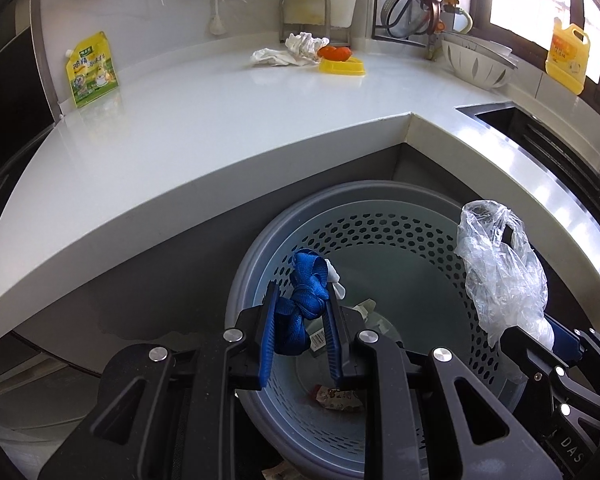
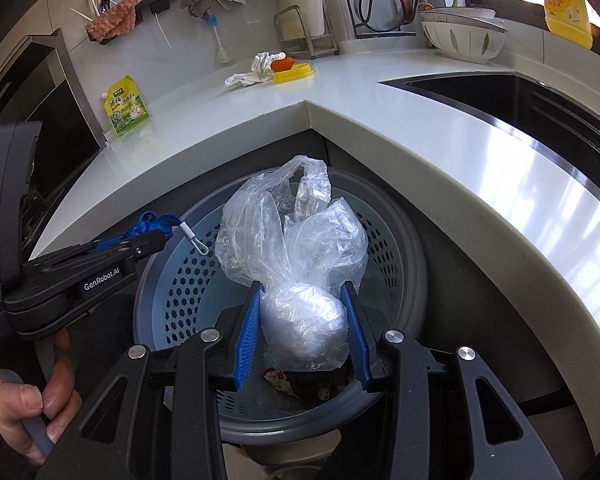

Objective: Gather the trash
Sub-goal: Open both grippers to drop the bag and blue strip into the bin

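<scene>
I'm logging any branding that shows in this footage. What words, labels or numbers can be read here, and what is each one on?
"GenRobot.AI": side of the left tongs, in the right wrist view.
"DAS": body of the right tongs, letters cut off at the frame edge.
Partial words ending "quisition" and "ystem": left handle, cut off.
Yellow pouch: printed characters, too small to read.
Yellow jug: label too blurred.
Barcode tag in the bin: digits unreadable.

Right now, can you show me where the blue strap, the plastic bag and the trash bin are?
blue strap [image 1: 306,298], left wrist view, on its knotted middle.
plastic bag [image 2: 304,320], right wrist view, on its bunched lower bulge.
trash bin [image 2: 404,240], right wrist view, on its grey rim.
</scene>
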### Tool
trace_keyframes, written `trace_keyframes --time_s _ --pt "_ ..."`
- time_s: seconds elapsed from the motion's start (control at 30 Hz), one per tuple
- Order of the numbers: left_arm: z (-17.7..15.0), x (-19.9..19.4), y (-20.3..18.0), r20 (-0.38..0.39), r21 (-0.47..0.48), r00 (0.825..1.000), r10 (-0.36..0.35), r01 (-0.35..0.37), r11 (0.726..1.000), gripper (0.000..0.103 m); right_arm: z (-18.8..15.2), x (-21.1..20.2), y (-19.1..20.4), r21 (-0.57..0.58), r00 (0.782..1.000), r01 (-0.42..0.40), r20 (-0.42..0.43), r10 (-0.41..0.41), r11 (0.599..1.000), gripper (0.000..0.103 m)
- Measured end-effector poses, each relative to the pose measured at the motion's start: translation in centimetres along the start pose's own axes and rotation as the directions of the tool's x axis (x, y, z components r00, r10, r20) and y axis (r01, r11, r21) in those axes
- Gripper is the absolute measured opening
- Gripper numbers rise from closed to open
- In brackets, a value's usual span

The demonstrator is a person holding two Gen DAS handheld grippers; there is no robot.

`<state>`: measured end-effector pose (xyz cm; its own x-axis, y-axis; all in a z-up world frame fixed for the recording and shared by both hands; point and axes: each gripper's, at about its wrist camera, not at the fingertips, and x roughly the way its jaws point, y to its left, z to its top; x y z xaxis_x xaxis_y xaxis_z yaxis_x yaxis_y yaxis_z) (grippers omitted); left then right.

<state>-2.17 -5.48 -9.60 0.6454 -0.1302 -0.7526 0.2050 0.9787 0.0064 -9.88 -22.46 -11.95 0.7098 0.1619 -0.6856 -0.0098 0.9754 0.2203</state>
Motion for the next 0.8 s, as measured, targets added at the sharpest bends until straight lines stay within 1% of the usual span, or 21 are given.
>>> trace_keyframes --time_s 0.27,0.5,0.63,0.73,0.8 --pt "-0.2 1.2 0.0 -0.029 0.002 1.0 -0.005 0.005 1.0 0.022 0.1 1.4 -0.1 -0.003 0.999 -0.001 -0.034 0.001 1.0 0.038" --pt "-0.1 1.7 0.0 -0.037 0.005 0.999 -0.014 0.015 1.0 0.029 0.2 1.9 -0.3 0.005 0.999 -0.007 -0.045 0.008 1.0 0.039" --pt "-0.1 1.6 0.0 -0.029 0.004 0.999 -0.016 0.016 1.0 0.032 0.3 2.0 -0.5 0.005 0.999 -0.005 -0.04 0.005 1.0 0.039" --pt "-0.1 1.3 0.1 -0.022 0.0 1.0 -0.015 0.015 1.0 0.038 0.4 1.7 -0.6 0.008 1.0 -0.002 -0.026 0.002 1.0 0.043" --pt "-0.1 1.2 0.1 -0.016 -0.004 1.0 -0.015 0.015 1.0 0.051 0.3 1.6 -0.7 0.013 1.0 0.0 -0.023 0.0 1.0 0.045"
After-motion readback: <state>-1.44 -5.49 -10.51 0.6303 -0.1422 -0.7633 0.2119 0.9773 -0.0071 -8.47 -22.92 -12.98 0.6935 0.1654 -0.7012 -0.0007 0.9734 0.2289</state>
